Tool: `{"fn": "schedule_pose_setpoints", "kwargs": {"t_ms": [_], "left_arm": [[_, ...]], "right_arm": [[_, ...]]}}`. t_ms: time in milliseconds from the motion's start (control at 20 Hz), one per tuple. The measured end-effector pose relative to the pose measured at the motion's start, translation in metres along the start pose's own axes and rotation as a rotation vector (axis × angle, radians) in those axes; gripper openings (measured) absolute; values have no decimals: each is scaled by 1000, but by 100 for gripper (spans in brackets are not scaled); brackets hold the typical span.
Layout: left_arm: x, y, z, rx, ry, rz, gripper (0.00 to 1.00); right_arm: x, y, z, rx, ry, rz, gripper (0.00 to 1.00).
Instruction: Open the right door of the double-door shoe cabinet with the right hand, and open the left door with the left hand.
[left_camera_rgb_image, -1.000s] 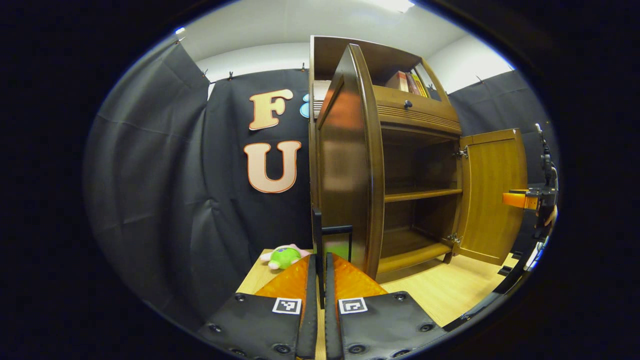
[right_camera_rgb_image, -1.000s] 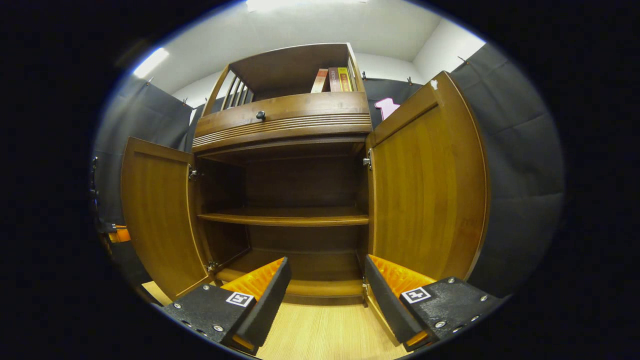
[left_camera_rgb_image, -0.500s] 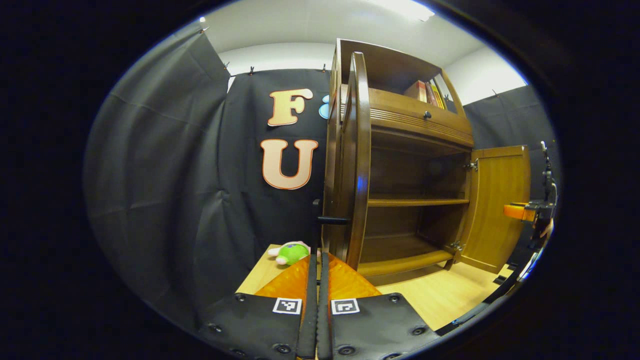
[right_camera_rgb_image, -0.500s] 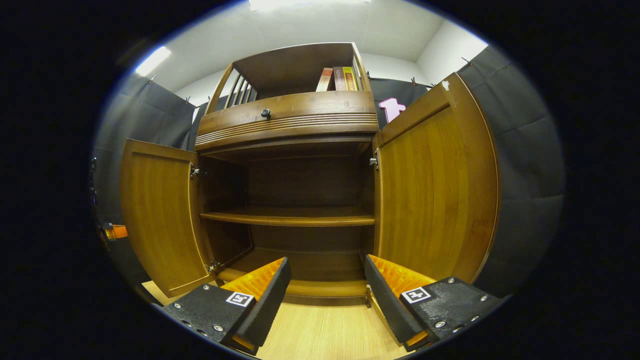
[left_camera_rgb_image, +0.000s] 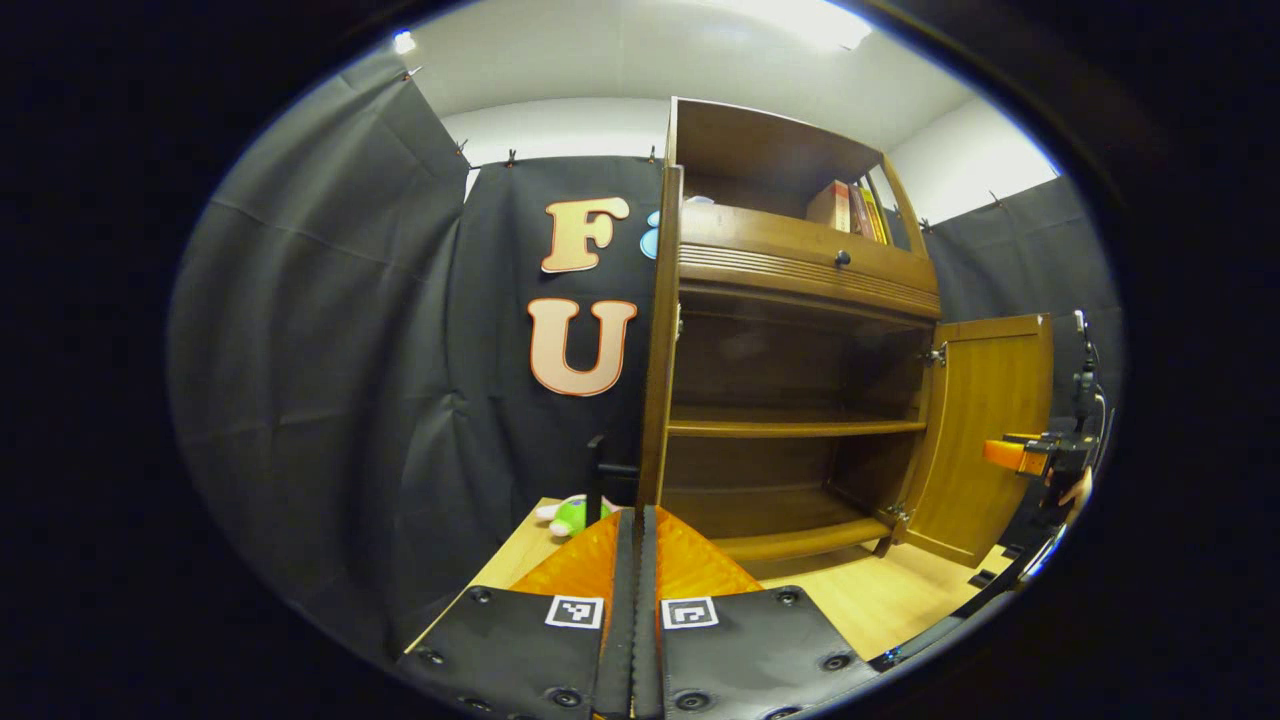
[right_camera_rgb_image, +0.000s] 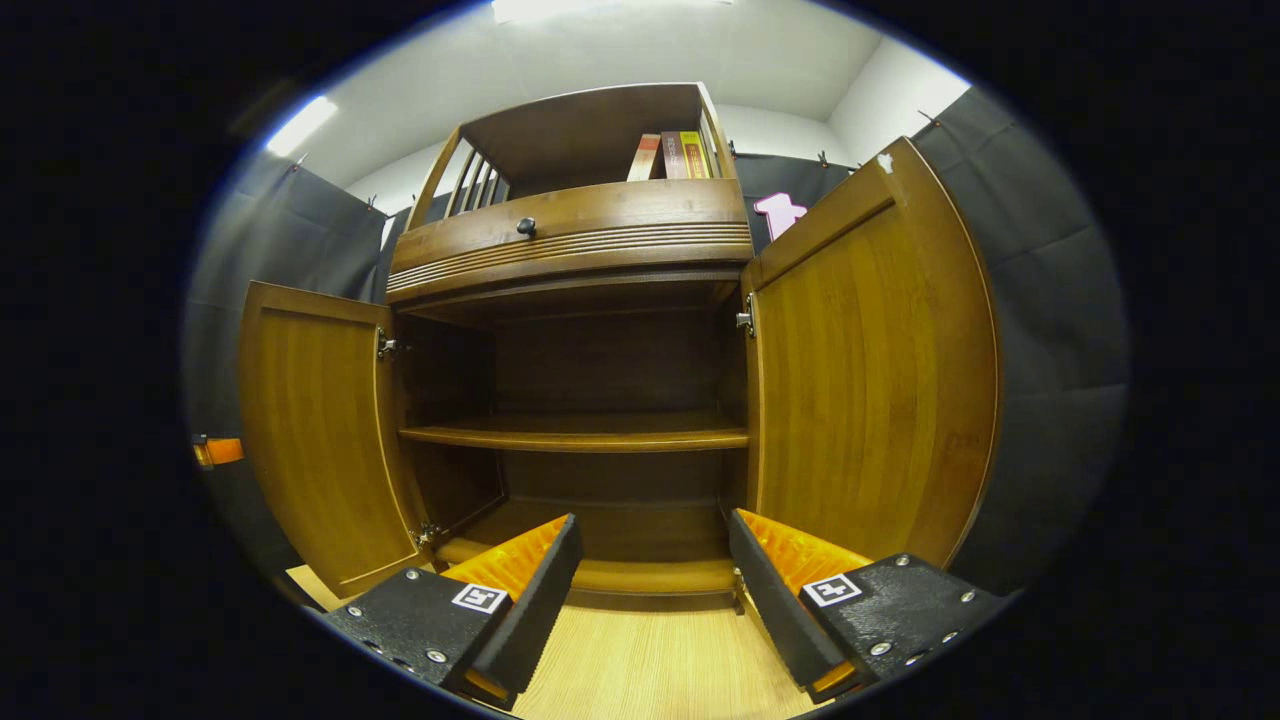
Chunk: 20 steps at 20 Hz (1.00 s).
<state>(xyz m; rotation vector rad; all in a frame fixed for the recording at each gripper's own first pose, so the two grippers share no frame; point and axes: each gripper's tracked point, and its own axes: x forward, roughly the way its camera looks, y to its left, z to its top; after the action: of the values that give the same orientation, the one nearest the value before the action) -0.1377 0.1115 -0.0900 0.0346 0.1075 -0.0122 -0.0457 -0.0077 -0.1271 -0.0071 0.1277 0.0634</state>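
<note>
Inside the shoe cabinet (right_camera_rgb_image: 600, 380) both shelves lie bare; left fingers (left_camera_rgb_image: 618, 560) clenched, right fingers (right_camera_rgb_image: 545, 560) spread.

Shoe cabinet (right_camera_rgb_image: 590, 435), left door (right_camera_rgb_image: 315, 440) and right door (right_camera_rgb_image: 865, 370) swung wide, right gripper (right_camera_rgb_image: 655, 545) parted

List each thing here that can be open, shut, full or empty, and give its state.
left door: open
right door: open
drawer: shut
cabinet shelves: empty
top shelf: holds books
left gripper: shut, holding nothing
right gripper: open, holding nothing
</note>
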Motion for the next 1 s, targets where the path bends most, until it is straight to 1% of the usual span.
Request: {"fn": "schedule_pose_setpoints", "kwargs": {"t_ms": [150,300,350,400,450,500,550,600,650,700,750,800,850,900,1000], "left_arm": [[2,-14,8,8,-4,-3,7],[13,-35,10,2,8,-33,8],[21,-46,12,-9,5,-54,8],[26,-57,15,-22,-8,-79,19],[30,-65,20,-22,-16,-82,27],[32,-68,22,-12,-17,-74,30],[38,-72,24,-6,-20,-71,33],[42,-77,27,-1,-21,-70,39],[45,-83,30,4,-26,-68,39],[49,-89,33,10,-30,-70,49],[53,-94,35,15,-35,-68,55],[56,-99,38,16,-40,-73,61],[63,-106,38,13,-42,-74,62],[66,-108,40,10,-46,-67,63],[73,-106,47,4,-58,-56,64]], "right_arm": [[-1,-7,3,5,-4,-16,92],[-2,-13,6,8,-9,-28,92],[-2,-15,7,9,-10,-30,92],[-2,-17,8,8,-12,-32,92],[-3,-18,10,7,-14,-34,92],[-3,-20,10,6,-15,-35,92],[-4,-22,11,5,-18,-37,100],[-3,-24,12,4,-19,-40,100],[-3,-27,13,4,-21,-42,92],[-3,-30,14,4,-21,-45,92],[-3,-33,14,5,-22,-49,92],[-2,-35,16,5,-22,-53,100],[-2,-38,18,3,-23,-57,100],[-2,-40,18,1,-24,-62,92],[-3,-46,22,-2,-29,-72,92]]}}
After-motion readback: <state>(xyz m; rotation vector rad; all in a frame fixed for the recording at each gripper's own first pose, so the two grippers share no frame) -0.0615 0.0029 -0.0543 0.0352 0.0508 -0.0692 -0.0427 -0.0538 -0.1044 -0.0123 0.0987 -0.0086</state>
